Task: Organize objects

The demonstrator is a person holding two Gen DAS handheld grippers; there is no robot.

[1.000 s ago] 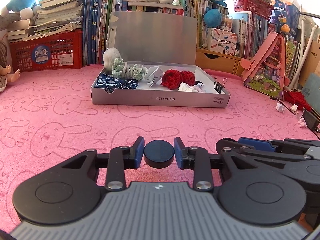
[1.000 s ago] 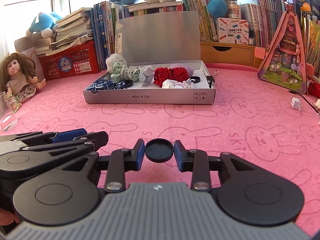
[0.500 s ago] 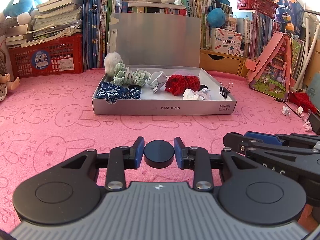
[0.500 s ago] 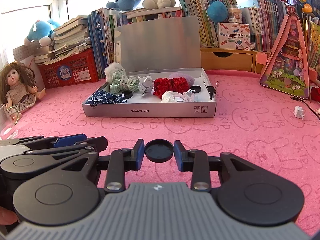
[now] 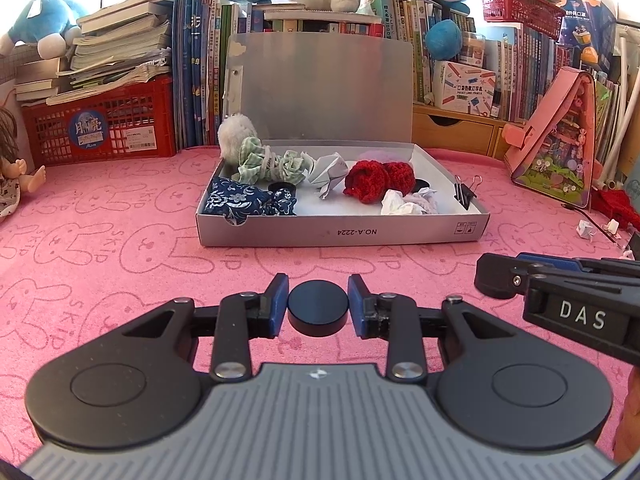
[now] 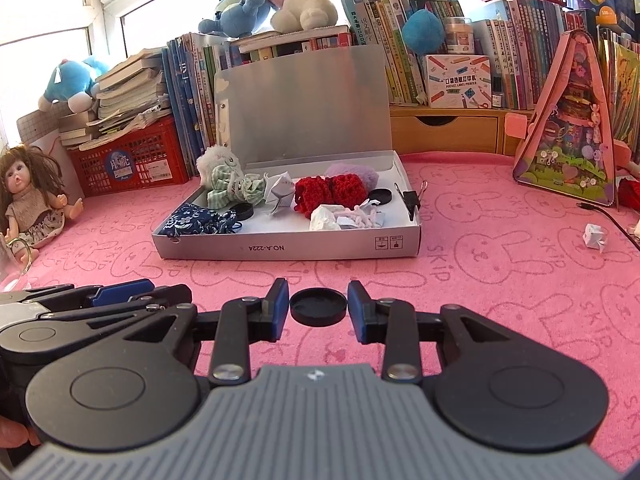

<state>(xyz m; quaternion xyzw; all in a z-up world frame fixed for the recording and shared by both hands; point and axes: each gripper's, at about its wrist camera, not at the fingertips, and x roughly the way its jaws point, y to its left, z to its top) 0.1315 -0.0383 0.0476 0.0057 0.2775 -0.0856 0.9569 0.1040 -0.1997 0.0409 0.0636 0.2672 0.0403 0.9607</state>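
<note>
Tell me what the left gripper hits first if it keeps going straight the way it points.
Probably the pink mat, since the left gripper, shut on a black disc, tilts downward. On a flatter line, the grey box's front wall comes first. Depth is unclear.

Sunlit window point(image 6: 60, 4), crammed bookshelf point(image 5: 520, 64), pink rabbit-print tabletop point(image 5: 100, 248).

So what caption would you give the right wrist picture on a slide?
Right gripper carries a black round lid toward the open grey box of odds and ends on a pink mat.
</note>
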